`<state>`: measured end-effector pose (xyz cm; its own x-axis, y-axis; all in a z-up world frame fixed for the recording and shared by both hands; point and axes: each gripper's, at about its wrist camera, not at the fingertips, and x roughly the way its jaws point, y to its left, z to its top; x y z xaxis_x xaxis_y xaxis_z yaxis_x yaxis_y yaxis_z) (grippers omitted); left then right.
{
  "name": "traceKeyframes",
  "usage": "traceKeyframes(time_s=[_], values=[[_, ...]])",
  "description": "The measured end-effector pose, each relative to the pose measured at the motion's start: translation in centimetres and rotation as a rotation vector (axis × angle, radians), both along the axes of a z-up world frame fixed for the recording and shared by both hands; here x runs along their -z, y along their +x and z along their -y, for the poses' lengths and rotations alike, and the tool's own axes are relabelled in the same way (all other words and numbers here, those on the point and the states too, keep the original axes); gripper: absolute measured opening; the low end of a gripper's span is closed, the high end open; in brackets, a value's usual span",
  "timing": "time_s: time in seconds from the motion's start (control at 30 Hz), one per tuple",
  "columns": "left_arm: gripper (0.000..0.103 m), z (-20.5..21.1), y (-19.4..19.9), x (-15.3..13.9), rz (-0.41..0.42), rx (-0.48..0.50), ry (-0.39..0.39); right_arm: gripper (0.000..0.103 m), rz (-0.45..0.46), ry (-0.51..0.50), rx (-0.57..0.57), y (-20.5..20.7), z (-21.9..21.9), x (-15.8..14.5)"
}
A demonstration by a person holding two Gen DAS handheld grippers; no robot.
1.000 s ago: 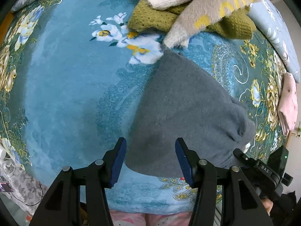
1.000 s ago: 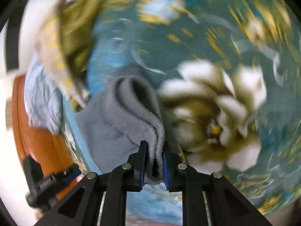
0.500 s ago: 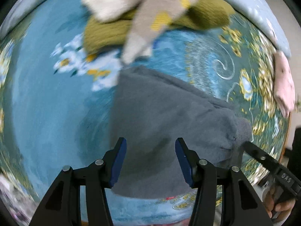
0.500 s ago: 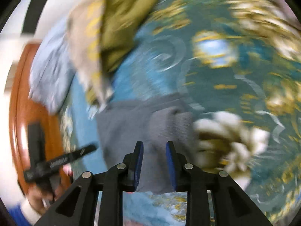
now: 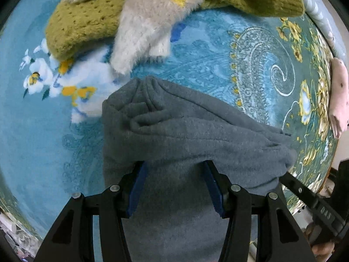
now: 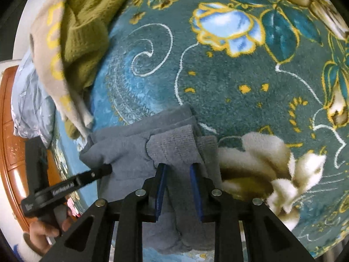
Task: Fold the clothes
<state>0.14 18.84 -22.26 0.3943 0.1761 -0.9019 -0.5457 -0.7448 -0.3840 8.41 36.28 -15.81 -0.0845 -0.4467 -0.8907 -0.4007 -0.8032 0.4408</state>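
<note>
I'm working on a grey fleece garment (image 5: 187, 135) lying folded on a teal floral blanket (image 5: 39, 131), near the front edge. My left gripper (image 5: 175, 185) is sitting low over the grey fleece with its blue-padded fingers (image 5: 136, 187) spread wide apart, fabric lying between and under them, a fold of it draping over the fingertips; nothing is being pinched. My right gripper (image 6: 177, 187) is resting on the ribbed cuff end (image 6: 174, 148) of the same grey fleece garment (image 6: 126, 152), jaws parted with a gap, cuff fabric lying between the pads but not clamped tight as far as I can tell. In the left wrist view the right gripper's black finger (image 5: 305, 194) is showing at the garment's right edge, touching or just beside it. In the right wrist view the left gripper's finger (image 6: 91, 175) is pressing against the garment's left side, with my hand (image 6: 43, 229) holding its handle. Beyond the grey piece, an olive knit sweater (image 5: 87, 28) and a fuzzy beige sweater with yellow lettering (image 5: 150, 21) are lying piled, beige on top of olive, near the grey fold but apart from it. A pink folded cloth (image 5: 339, 93) is sitting at the blanket's far right edge. A brown wooden board (image 6: 8, 135) is showing at left in the right wrist view
</note>
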Motion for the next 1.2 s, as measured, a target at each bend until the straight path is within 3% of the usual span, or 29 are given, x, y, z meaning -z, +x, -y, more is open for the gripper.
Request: traceKeyframes(time_s=[0.27,0.37,0.57,0.83,0.93,1.0,1.07,1.2], values=[[0.055,4.2,2.1,-3.7,-0.029,0.03,0.136,0.027,0.033,-0.007,-0.035,2.2,1.1,0.7],[0.055,5.3,3.9,-2.2,-0.031,0.068,0.097,0.026,0.057,-0.008,-0.06,3.3,1.7,1.5],[0.058,5.6,4.3,1.6,0.0,0.028,-0.001,0.026,0.097,-0.013,-0.101,5.2,2.8,3.0],[0.059,4.7,3.7,2.4,0.029,0.05,-0.036,0.026,0.102,-0.048,-0.085,5.3,2.3,4.1],[0.057,5.1,2.6,1.1,0.041,0.02,0.015,0.026,0.1,-0.082,-0.061,4.7,1.5,3.3],[0.057,5.7,1.6,-0.3,0.026,-0.006,0.089,0.031,0.05,-0.096,-0.033,4.3,0.2,2.1],[0.06,6.2,0.5,-1.1,0.026,-0.032,0.144,0.052,0.016,-0.091,-0.011,3.8,-1.3,1.6],[0.068,7.0,-1.9,0.3,0.021,-0.082,0.13,0.059,0.031,-0.078,0.038,3.2,-3.5,3.3]])
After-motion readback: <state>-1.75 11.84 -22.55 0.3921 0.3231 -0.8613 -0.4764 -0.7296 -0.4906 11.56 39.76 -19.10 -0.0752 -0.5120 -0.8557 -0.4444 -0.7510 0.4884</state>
